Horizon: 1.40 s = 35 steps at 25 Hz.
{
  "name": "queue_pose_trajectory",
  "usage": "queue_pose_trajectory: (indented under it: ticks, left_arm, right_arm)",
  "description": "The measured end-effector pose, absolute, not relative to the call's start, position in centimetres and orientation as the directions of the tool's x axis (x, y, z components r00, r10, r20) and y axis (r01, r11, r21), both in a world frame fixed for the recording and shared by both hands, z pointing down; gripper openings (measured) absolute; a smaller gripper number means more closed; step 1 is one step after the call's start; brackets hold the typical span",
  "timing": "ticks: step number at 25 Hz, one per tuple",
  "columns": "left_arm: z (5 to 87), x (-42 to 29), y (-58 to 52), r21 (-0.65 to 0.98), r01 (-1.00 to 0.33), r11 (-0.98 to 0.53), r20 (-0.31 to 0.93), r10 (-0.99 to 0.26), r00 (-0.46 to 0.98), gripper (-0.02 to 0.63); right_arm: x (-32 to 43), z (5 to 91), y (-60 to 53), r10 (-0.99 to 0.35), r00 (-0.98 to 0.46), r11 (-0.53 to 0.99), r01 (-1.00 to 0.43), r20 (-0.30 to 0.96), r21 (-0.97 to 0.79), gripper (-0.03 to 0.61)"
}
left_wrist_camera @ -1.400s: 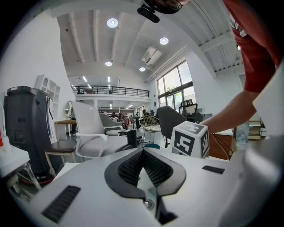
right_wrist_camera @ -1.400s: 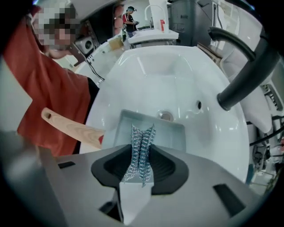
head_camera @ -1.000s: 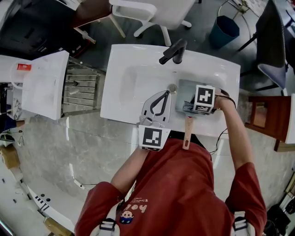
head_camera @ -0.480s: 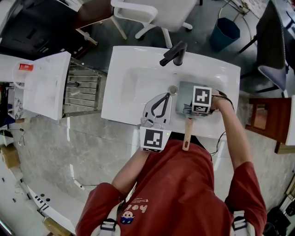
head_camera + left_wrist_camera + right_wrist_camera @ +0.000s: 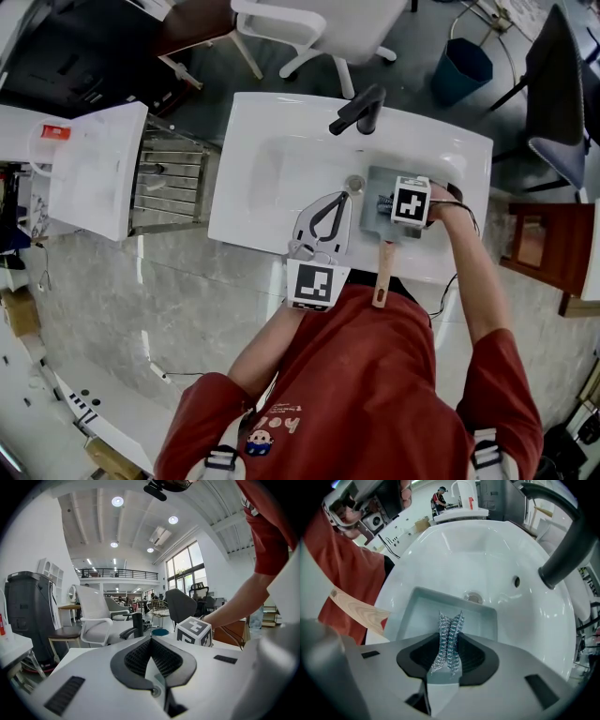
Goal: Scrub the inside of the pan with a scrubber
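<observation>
A grey square pan with a wooden handle lies in the white sink, its handle over the near rim. My right gripper is over the pan, shut on a steel-wool scrubber. The scrubber's end points down at the pan's inside; contact cannot be made out. The right gripper looks toward the drain. My left gripper rests over the sink just left of the pan, touching nothing. In its own view the left gripper is shut and empty.
A black faucet stands at the sink's far edge, also seen as the faucet at right. The drain lies beside the pan's far corner. A metal rack and a white counter are to the left.
The right gripper with the scrubber has moved a little toward the pan's far side and lower. The left gripper has hardly moved.
</observation>
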<state>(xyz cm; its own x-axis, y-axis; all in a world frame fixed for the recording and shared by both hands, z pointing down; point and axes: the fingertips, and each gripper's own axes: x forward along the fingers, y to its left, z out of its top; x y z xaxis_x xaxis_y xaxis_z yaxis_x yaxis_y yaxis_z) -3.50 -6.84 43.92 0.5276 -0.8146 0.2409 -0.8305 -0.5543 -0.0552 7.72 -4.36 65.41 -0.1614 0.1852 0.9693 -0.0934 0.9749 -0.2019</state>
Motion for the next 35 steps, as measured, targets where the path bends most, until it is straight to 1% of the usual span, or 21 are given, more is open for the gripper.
queue_pose_trajectory:
  ticks: [3, 7, 9, 11, 20, 25, 29, 31, 34, 35]
  left_arm:
    - [44.2, -3.7, -6.7, -0.053, -0.832, -0.552, 0.247, -0.815, 0.524, 0.009]
    - [44.5, -4.0, -6.6, -0.057, -0.833, -0.551, 0.255, -0.815, 0.521, 0.009]
    - [44.6, -4.1, -6.5, -0.063, -0.833, -0.55, 0.258, -0.815, 0.519, 0.009]
    - [44.7, -4.2, -6.4, -0.067, -0.833, -0.55, 0.261, -0.815, 0.517, 0.009]
    - [44.8, -3.9, -6.2, -0.065, -0.829, -0.556, 0.262, -0.811, 0.524, 0.009]
    - [44.3, -3.7, -6.2, -0.073, -0.818, -0.57, 0.256, -0.804, 0.537, 0.009]
    - [44.0, -3.5, -6.3, -0.069, -0.814, -0.577, 0.247, -0.8, 0.546, 0.009]
    - [44.2, -3.3, -6.4, -0.064, -0.81, -0.583, 0.249, -0.795, 0.552, 0.009]
    - [44.3, -2.9, -6.3, -0.062, -0.801, -0.595, 0.252, -0.786, 0.564, 0.009]
    - [44.3, -2.8, -6.2, -0.062, -0.798, -0.6, 0.253, -0.782, 0.569, 0.009]
  right_arm:
    - [7.9, 66.6, -5.8, 0.095, -0.155, 0.988, -0.106, 0.983, -0.112, 0.133]
    - [8.4, 68.5, -8.1, -0.09, -0.117, 0.991, -0.109, 0.989, 0.077, 0.133]
    - [8.6, 69.3, -8.9, -0.161, -0.098, 0.983, -0.103, 0.982, 0.151, 0.132]
    - [8.6, 69.6, -9.3, -0.185, -0.095, 0.978, -0.115, 0.978, 0.174, 0.132]
    - [8.6, 69.7, -9.5, -0.17, -0.106, 0.976, -0.155, 0.98, 0.153, 0.132]
    - [9.0, 69.3, -9.9, -0.14, -0.125, 0.968, -0.224, 0.982, 0.11, 0.133]
    - [9.2, 67.2, -9.0, -0.064, -0.164, 0.968, -0.25, 0.984, 0.021, 0.137]
    - [9.6, 65.4, -8.0, 0.013, -0.183, 0.969, -0.242, 0.983, -0.058, 0.137]
    - [10.4, 62.9, -4.1, 0.226, -0.169, 0.937, -0.233, 0.959, -0.262, 0.137]
    - [10.4, 62.3, -3.8, 0.248, -0.175, 0.933, -0.223, 0.953, -0.284, 0.137]
